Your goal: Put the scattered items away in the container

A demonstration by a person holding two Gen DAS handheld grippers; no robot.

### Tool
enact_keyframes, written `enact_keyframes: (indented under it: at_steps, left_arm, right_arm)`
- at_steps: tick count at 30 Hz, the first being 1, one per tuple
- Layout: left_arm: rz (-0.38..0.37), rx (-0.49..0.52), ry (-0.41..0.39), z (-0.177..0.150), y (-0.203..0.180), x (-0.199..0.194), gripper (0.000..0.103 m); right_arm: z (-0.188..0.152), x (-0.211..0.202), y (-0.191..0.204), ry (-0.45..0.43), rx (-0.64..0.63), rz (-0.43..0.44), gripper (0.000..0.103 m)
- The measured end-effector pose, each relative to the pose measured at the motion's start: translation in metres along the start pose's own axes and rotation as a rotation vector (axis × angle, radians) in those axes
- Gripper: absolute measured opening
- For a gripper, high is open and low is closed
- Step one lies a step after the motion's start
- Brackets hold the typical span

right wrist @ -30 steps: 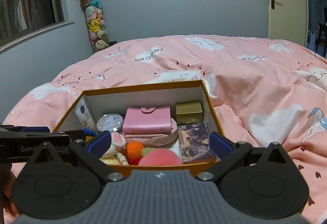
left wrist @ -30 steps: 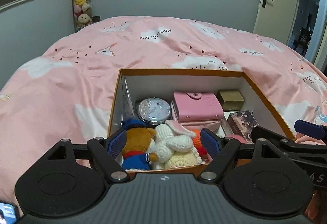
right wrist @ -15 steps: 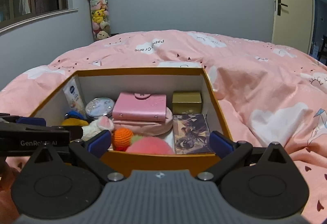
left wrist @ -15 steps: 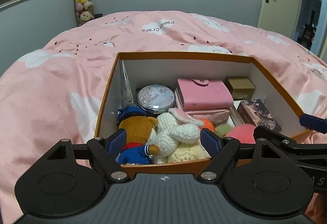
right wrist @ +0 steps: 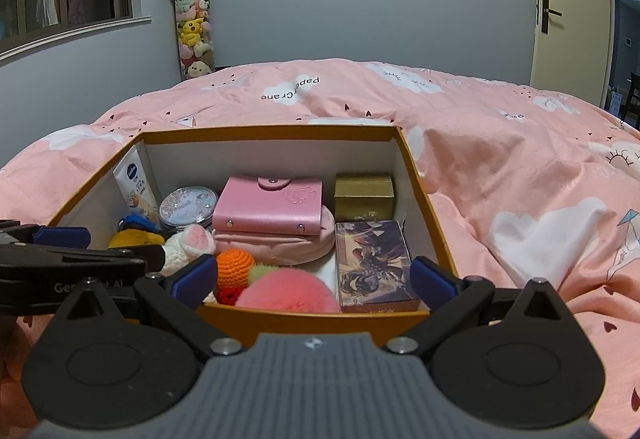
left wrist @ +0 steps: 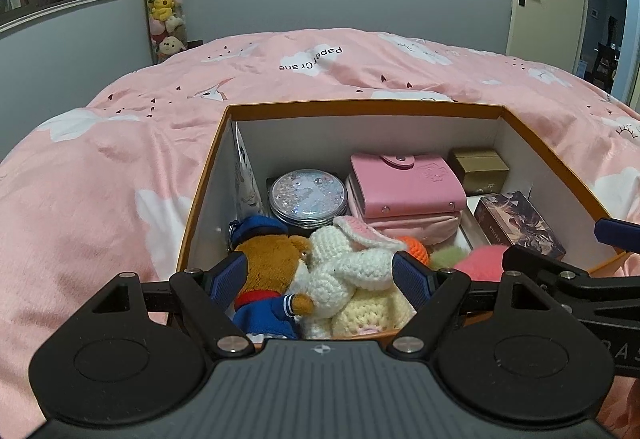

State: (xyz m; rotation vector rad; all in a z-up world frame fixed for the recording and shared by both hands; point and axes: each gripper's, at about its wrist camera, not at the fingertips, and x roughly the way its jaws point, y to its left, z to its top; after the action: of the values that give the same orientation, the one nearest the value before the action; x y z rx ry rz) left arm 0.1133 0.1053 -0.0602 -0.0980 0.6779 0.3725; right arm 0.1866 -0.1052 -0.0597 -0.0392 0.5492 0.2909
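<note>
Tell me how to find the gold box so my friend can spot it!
Look at the orange box sitting on the pink bed. Go to its far right corner, behind the dark picture box and right of the pink wallet. The gold box is the only plain, shiny gold thing there.

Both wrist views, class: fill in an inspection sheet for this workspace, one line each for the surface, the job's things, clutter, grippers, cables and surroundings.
Surface: pink bedspread with cloud prints, rumpled.
Job's things: orange box on the bed holds a pink wallet, gold box, card box, round glitter tin, tube, bear toy, crochet bunny, orange crochet ball and pink pompom.
Clutter: nothing seen outside the box.
Grippers: left gripper and right gripper both open, empty, at the box's near edge.
Cables: nothing seen.
Surroundings: grey wall, plush toy column, door, window.
</note>
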Motion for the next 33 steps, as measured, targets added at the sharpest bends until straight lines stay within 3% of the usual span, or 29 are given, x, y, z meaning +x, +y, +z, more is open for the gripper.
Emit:
enact_keyframes:
  at_steps: [33]
  left_arm:
    - [-0.009,0.010,0.029,0.0001,0.0023,0.0035,0.094]
  right_arm:
    - [-0.0008,0.0009,0.0001,0.001,-0.004,0.000,0.103]
